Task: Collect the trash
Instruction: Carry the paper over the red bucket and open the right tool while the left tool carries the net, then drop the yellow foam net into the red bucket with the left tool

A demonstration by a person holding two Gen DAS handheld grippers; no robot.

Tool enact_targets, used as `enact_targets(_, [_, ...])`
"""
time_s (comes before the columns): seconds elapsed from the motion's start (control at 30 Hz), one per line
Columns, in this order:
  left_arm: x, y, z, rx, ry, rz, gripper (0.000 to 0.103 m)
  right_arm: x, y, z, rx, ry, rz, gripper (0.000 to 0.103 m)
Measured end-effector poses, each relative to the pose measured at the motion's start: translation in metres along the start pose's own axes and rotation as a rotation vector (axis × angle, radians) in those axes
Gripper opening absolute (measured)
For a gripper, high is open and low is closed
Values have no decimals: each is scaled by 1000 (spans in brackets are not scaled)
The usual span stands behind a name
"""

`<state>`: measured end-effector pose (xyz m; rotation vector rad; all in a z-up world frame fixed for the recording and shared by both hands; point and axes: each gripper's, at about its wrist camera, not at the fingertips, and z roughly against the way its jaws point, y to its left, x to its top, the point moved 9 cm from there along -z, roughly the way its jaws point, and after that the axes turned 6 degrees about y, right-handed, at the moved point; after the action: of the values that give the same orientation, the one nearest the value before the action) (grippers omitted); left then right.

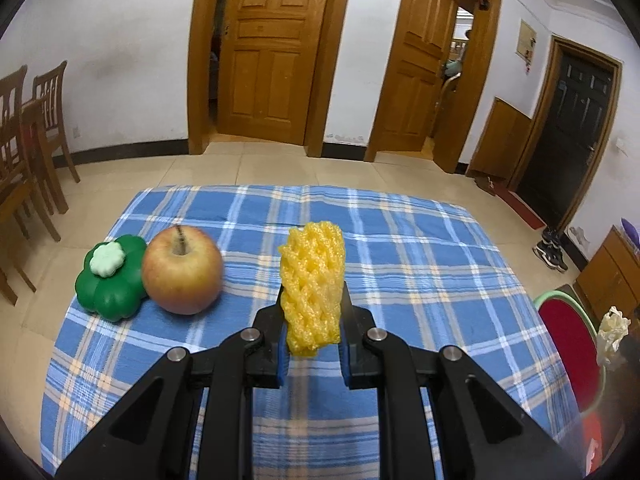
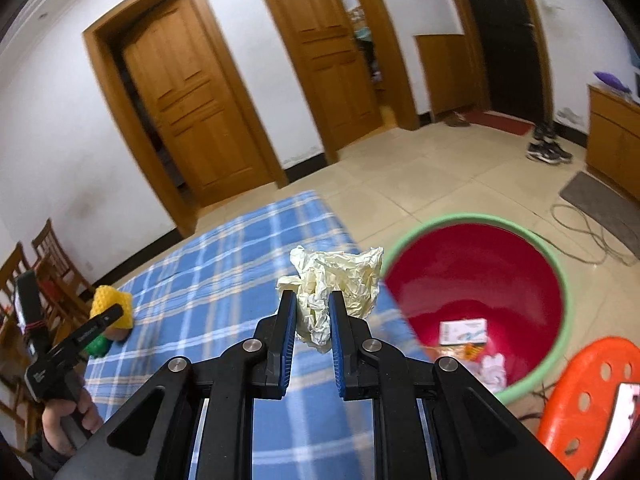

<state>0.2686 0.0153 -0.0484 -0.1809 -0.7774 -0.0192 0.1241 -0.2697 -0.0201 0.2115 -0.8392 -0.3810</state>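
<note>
My left gripper (image 1: 312,300) is shut on a yellow foam fruit net (image 1: 312,280) and holds it upright above the blue plaid tablecloth (image 1: 420,264). My right gripper (image 2: 313,300) is shut on a crumpled cream paper ball (image 2: 340,280), held over the table's right edge beside the red basin with a green rim (image 2: 480,272). The basin holds a small white box (image 2: 463,331) and other scraps. In the left wrist view the paper ball (image 1: 612,336) and the basin (image 1: 568,344) show at the far right. In the right wrist view the foam net (image 2: 112,306) and the left gripper (image 2: 100,326) show at the left.
A red-yellow apple (image 1: 182,270) and a green clover-shaped toy (image 1: 112,280) sit on the table's left side. An orange plastic stool (image 2: 592,400) stands right of the basin. Wooden chairs (image 1: 28,140) stand to the left, and cables (image 2: 592,236) lie on the floor.
</note>
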Motion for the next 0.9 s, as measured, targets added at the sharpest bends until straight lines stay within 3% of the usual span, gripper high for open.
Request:
enact_targets(0.27, [-3, -55, 17, -60, 13, -77, 18, -9, -65, 15, -55, -8, -112, 16])
enact_targets(0.53, [-17, -127, 27, -154, 46, -154, 18, -21, -120, 3, -60, 22, -235, 19])
enact_targets(0.63, [-27, -155, 26, -187, 72, -185, 18, -23, -134, 0, -56, 33, -260, 23])
enact_targets(0.7, [-34, -172, 23, -208, 92, -206, 18, -23, -141, -2, -54, 38, -276, 34])
enact_targets(0.9, [-55, -223, 15, -260, 135, -292, 18, -20, -156, 7, -48, 8, -298, 39])
